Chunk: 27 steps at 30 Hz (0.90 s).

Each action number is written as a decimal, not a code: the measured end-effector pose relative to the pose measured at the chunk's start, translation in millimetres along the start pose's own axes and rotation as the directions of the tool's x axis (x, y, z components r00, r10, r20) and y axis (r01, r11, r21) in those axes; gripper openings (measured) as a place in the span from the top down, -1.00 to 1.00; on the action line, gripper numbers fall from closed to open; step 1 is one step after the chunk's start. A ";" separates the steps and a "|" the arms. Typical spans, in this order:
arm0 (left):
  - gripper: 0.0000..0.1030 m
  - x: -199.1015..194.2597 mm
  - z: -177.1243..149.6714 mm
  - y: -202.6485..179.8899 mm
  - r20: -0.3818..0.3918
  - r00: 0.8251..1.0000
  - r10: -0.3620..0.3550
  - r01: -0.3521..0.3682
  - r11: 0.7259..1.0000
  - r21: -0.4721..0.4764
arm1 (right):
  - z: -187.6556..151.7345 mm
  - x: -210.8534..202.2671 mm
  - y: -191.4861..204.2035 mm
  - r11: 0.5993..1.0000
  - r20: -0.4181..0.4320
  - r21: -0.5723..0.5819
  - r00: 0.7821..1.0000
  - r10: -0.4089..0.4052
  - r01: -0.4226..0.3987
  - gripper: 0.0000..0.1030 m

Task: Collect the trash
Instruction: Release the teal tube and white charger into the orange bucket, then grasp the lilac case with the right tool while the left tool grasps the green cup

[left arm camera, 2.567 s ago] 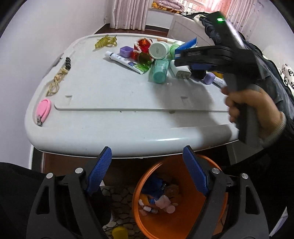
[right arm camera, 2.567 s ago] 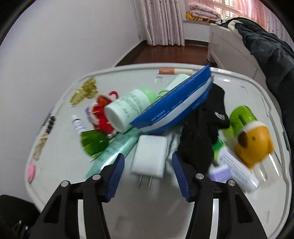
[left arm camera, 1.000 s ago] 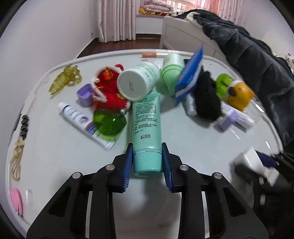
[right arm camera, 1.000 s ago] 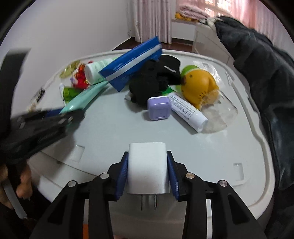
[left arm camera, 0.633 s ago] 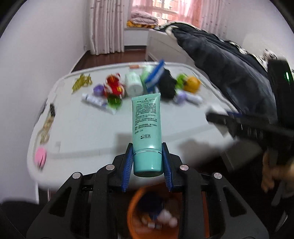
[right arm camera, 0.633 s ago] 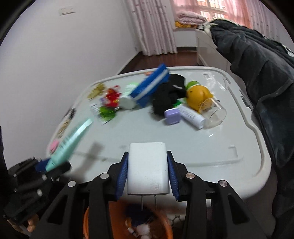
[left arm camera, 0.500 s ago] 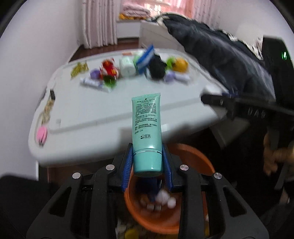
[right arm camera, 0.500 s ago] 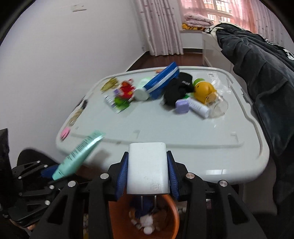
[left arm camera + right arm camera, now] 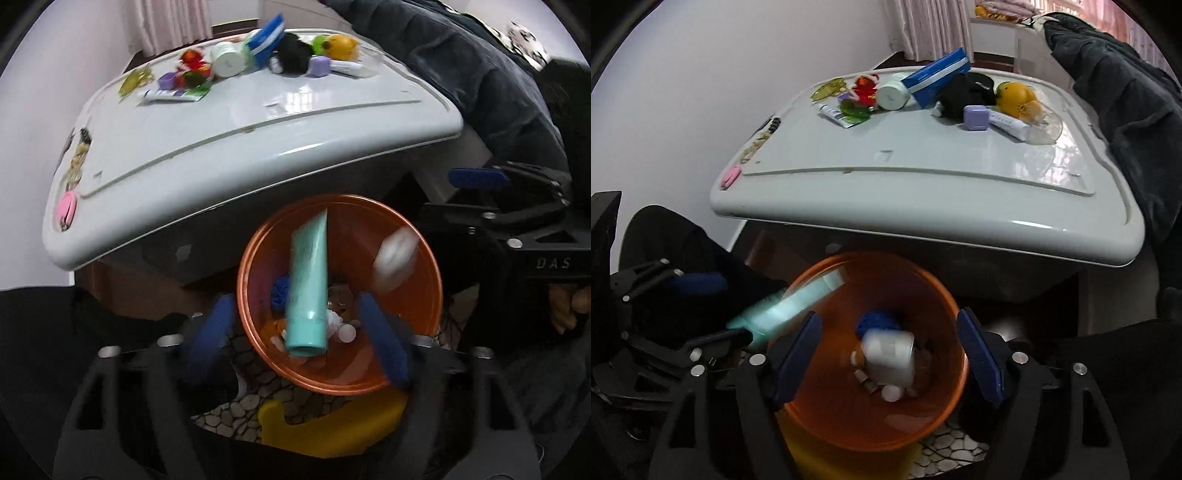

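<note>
An orange bin (image 9: 406, 236) stands on the floor below the white table's front edge; it also shows in the right wrist view (image 9: 938, 295). My left gripper (image 9: 295, 339) is open above the bin, and a teal tube (image 9: 308, 288) falls free between its fingers. My right gripper (image 9: 888, 363) is open above the bin too, and a white charger (image 9: 888, 354) drops from it, blurred. The charger (image 9: 395, 254) also shows in the left wrist view, and the tube (image 9: 786, 308) in the right wrist view.
The white table (image 9: 923, 177) holds a cluster of items at its far side: a blue pouch (image 9: 938, 75), a purple case (image 9: 976, 117), a yellow toy (image 9: 1015, 94), a black cloth (image 9: 964, 92). A dark coat (image 9: 1126, 92) lies at the right. A yellow object (image 9: 332, 424) lies by the bin.
Both grippers moved from the table down over the orange bin and opened. The teal tube and the white charger have left the jaws and are falling into the bin.
</note>
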<state>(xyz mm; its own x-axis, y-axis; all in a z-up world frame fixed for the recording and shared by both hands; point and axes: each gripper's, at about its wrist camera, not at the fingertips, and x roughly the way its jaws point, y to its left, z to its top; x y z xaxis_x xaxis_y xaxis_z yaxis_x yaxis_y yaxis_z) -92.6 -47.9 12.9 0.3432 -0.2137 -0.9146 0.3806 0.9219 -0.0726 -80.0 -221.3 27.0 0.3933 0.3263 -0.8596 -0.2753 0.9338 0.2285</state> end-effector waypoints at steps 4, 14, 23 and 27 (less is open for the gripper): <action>-0.43 -4.4 10.0 10.7 0.036 0.999 0.023 -0.022 0.999 -0.029 | 18.7 -7.2 -11.7 1.000 0.049 0.022 0.999 -0.005 0.004 -0.31; -0.43 12.2 81.9 51.9 0.126 0.988 0.089 -0.058 0.971 -0.230 | 143.1 45.9 -64.8 0.987 0.156 0.120 0.980 -0.121 0.103 -0.31; -0.43 31.1 101.8 68.9 0.143 0.984 0.104 -0.058 0.955 -0.291 | 191.9 120.0 -92.2 0.964 0.101 0.176 0.970 -0.220 0.201 0.07; -0.43 37.2 103.9 77.2 0.139 0.986 0.091 -0.042 0.946 -0.322 | 189.6 119.1 -82.9 0.957 0.121 0.140 0.955 -0.271 0.254 0.37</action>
<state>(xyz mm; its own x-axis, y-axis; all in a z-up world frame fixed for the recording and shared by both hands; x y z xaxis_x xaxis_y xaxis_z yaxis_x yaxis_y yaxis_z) 38.8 -18.3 14.6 0.4922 -0.1713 -0.8535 0.0694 0.9850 -0.1578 155.9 -232.1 -7.7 0.5562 0.0766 -0.8275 -0.0412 0.9971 0.0646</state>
